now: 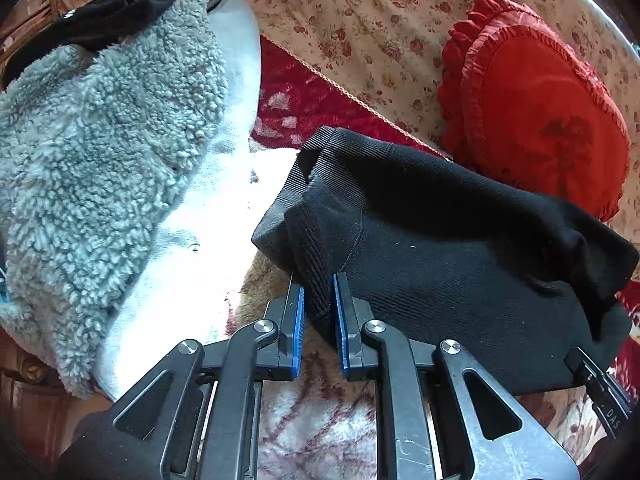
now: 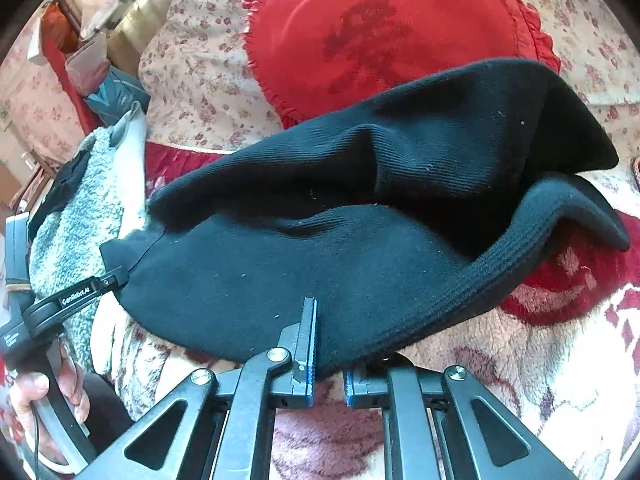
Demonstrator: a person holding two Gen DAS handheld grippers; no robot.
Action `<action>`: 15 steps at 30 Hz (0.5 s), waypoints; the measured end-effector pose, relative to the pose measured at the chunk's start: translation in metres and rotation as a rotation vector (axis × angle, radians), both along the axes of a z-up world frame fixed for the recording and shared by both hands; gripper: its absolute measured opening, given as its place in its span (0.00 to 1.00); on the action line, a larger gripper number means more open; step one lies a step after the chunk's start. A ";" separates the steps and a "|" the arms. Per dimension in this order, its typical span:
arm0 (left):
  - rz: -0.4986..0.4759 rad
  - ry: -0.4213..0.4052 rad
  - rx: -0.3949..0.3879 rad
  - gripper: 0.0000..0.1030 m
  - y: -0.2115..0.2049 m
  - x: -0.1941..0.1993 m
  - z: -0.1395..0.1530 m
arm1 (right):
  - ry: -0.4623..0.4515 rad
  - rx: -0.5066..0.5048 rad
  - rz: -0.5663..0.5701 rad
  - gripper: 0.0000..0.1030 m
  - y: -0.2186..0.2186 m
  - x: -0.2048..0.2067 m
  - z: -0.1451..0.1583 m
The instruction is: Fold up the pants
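Between both grippers hang the black pants (image 2: pixel 320 248), each edge clamped by fingers.

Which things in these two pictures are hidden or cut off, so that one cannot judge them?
- Right wrist view: the right finger of the right gripper is covered by the black pants; its grip cannot be judged.
- Left wrist view: the white fabric beside the grey fleece is overexposed by sunlight; no detail shows.
- Left wrist view: the right gripper is cut off by the frame edge.
- Both views: the red cushion is partly behind the pants.

Red heart cushion (image 1: pixel 544 120), grey fleece (image 1: pixel 108 152)
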State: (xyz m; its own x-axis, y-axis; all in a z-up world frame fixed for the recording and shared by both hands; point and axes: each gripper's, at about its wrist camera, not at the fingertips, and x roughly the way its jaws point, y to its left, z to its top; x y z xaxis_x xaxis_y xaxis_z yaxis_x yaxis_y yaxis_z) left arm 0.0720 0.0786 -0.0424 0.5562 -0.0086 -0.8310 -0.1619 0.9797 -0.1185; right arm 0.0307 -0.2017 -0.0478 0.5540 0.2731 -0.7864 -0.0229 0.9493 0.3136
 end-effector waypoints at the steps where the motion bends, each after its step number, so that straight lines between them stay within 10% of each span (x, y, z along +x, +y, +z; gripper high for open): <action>1: -0.002 -0.002 0.003 0.12 0.003 -0.004 0.003 | -0.001 0.000 0.008 0.09 0.001 -0.001 0.002; 7: 0.054 -0.031 0.095 0.05 0.028 -0.024 0.013 | 0.004 0.030 0.104 0.07 0.029 -0.024 0.008; 15: 0.043 0.068 -0.019 0.05 0.036 -0.028 -0.008 | 0.107 0.042 0.124 0.08 0.041 -0.026 -0.023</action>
State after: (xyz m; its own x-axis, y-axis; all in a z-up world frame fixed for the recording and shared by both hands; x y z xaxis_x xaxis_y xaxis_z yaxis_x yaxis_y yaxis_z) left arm 0.0436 0.1149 -0.0506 0.4990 -0.0024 -0.8666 -0.2118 0.9693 -0.1246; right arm 0.0044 -0.1602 -0.0712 0.4278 0.3678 -0.8257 -0.1030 0.9273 0.3598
